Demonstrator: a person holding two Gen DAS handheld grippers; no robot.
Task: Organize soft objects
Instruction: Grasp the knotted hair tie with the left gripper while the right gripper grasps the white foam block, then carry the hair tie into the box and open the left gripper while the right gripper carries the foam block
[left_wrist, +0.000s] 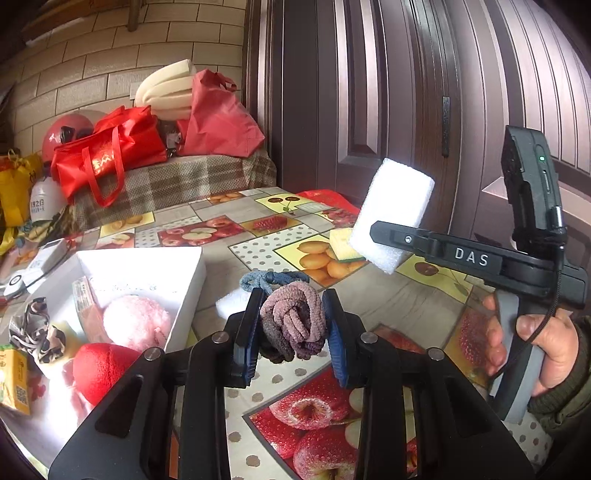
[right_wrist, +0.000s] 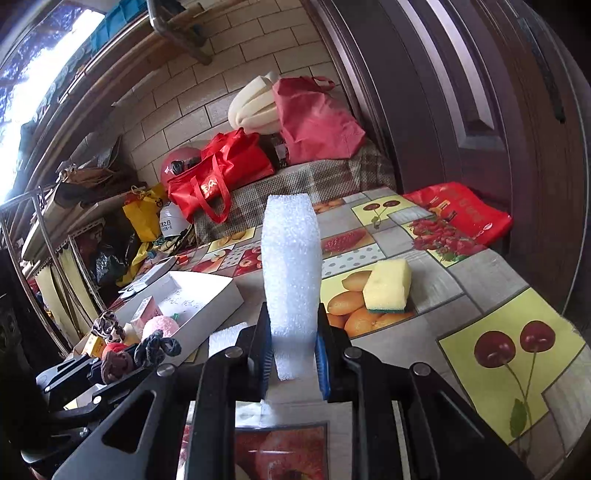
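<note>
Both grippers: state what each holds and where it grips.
Left gripper pinches the hair-tie bundle across its middle. Right gripper clamps the white foam block near its lower end.

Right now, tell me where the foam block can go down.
Bare tablecloth lies right of the yellow sponge, toward the red bag. The white box is crowded at its near end by the pink pom-pom and carton; its far end is open.

Fruit-print table (right_wrist: 480, 280): white box (right_wrist: 218, 299) at left edge, yellow sponge (right_wrist: 388, 286) mid-table, red bag (right_wrist: 461, 214) on far right corner.
</note>
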